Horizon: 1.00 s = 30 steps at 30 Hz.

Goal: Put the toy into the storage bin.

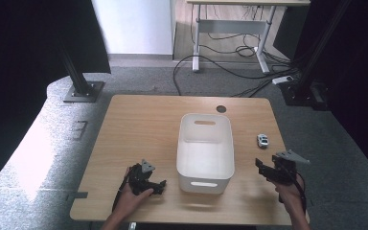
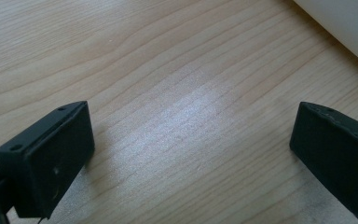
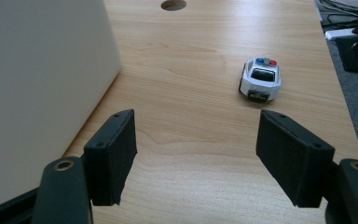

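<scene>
**Toy police car waits ahead of the wide right gripper**

Toy police car (image 3: 260,79) is the small white thing with a blue and red light bar on its roof, and it stands on the wooden table (image 1: 139,129) near the right edge. It is apart from everything; nothing touches it.

Nearest to the person, at the front of the table, the left gripper (image 1: 146,184) rests low over the wood in the left hand (image 1: 132,199). In the left gripper view its two black jaws stand far apart, with bare wood between them and a corner of the white bin (image 2: 349,28) at the upper right. It holds nothing.

On the other side, the right gripper (image 1: 267,168) is held by the right hand (image 1: 290,191) near the front right corner of the table. In the right gripper view its jaws are wide and empty, and they point along the table toward the car. The car is ahead of them, a little toward the right jaw, with its rear end turned to the camera. It is near but not between the jaws.

Between both grippers stands the bin, a white plastic box with handle slots, open at the top. Its wall is at the left of the right gripper view.

Farther, behind the bin, a round hole (image 1: 221,109) is in the table top. Beyond the table there is grey carpet (image 1: 139,79) with black cables (image 1: 230,64).
</scene>
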Each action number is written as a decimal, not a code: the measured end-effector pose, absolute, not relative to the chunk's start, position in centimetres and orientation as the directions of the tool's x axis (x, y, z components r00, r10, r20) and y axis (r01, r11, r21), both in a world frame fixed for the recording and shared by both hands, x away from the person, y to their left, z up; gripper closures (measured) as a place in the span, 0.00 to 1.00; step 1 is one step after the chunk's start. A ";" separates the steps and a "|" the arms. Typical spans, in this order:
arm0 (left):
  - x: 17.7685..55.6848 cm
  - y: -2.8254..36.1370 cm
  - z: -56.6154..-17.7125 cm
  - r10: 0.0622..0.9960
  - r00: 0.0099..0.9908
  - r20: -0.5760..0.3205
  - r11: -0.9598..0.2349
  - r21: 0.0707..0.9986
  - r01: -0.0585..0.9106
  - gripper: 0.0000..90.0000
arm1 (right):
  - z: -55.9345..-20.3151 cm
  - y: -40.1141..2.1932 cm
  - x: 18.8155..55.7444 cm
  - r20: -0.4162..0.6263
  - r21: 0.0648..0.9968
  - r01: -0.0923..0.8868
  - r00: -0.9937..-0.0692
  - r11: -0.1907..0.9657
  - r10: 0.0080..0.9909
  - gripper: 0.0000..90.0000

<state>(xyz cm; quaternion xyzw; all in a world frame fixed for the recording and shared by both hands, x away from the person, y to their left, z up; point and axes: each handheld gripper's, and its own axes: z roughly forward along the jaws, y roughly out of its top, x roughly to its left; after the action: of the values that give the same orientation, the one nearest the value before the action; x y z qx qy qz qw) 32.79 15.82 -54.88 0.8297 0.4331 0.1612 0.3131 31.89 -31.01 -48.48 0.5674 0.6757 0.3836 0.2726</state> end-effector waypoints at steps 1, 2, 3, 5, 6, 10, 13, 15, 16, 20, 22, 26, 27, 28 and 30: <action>32.8 15.8 -54.9 0.820 0.573 -0.004 -0.429 0.659 0.618 0.00 | -48.6 -31.0 31.9 0.065 0.826 0.560 -0.204 0.062 0.977 0.32; 32.8 15.8 -54.9 0.820 0.573 -0.003 -0.429 0.659 0.618 0.00 | -48.7 -31.1 32.0 0.065 0.825 0.562 -0.201 0.061 0.978 0.32; 32.8 15.8 -54.9 0.820 0.573 -0.003 -0.429 0.659 0.618 0.00 | -48.7 -31.1 32.1 0.064 0.823 0.564 -0.198 0.060 0.978 0.31; 32.8 15.8 -54.9 0.820 0.573 -0.003 -0.429 0.659 0.618 0.00 | -48.8 -31.2 32.2 0.063 0.823 0.566 -0.188 0.056 0.980 0.31; 32.8 15.8 -54.9 0.819 0.573 -0.003 -0.429 0.659 0.618 0.00 | -48.7 -31.3 32.2 0.065 0.823 0.565 -0.185 0.053 0.981 0.31; 32.8 15.8 -54.9 0.819 0.573 -0.003 -0.429 0.659 0.617 0.00 | -48.6 -31.7 32.5 0.067 0.825 0.564 -0.172 0.043 0.983 0.31; 32.8 15.8 -54.9 0.820 0.573 -0.003 -0.429 0.659 0.618 0.00 | -48.5 -31.7 32.9 0.057 0.824 0.565 -0.163 0.046 0.985 0.31; 32.8 15.8 -54.9 0.819 0.573 -0.003 -0.429 0.659 0.618 0.00 | -48.5 -31.6 33.3 0.051 0.823 0.566 -0.159 0.049 0.986 0.31; 32.8 15.8 -54.9 0.820 0.573 -0.003 -0.429 0.659 0.618 0.00 | -48.5 -31.6 33.4 0.050 0.823 0.565 -0.155 0.047 0.987 0.31; 32.8 15.8 -54.9 0.820 0.573 -0.003 -0.429 0.659 0.618 0.00 | -48.6 -31.3 34.1 0.054 0.821 0.570 -0.137 0.034 0.989 0.31; 32.8 15.8 -54.9 0.820 0.573 -0.003 -0.429 0.659 0.618 0.00 | -48.7 -31.2 34.4 0.055 0.820 0.571 -0.135 0.032 0.989 0.31; 32.8 15.8 -54.9 0.819 0.573 -0.003 -0.429 0.659 0.617 0.00 | -48.8 -31.1 35.6 0.049 0.808 0.589 -0.120 0.032 0.992 0.31; 32.8 15.8 -54.9 0.819 0.573 -0.003 -0.429 0.659 0.617 0.00 | -48.8 -31.0 35.9 0.049 0.805 0.592 -0.120 0.032 0.992 0.31; 32.8 15.8 -54.9 0.819 0.573 -0.003 -0.429 0.659 0.617 0.00 | -48.8 -31.0 35.9 0.049 0.805 0.592 -0.120 0.032 0.992 0.31; 32.8 15.8 -54.9 0.818 0.575 -0.002 -0.432 0.658 0.617 0.00 | -48.6 -30.8 36.4 0.044 0.801 0.597 -0.119 0.036 0.992 0.30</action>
<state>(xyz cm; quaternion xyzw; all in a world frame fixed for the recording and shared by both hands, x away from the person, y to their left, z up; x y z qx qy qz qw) 32.79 15.83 -54.86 0.8306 0.4320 0.1614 0.3120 36.44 -30.83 -48.59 0.6004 0.6617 0.3486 0.2832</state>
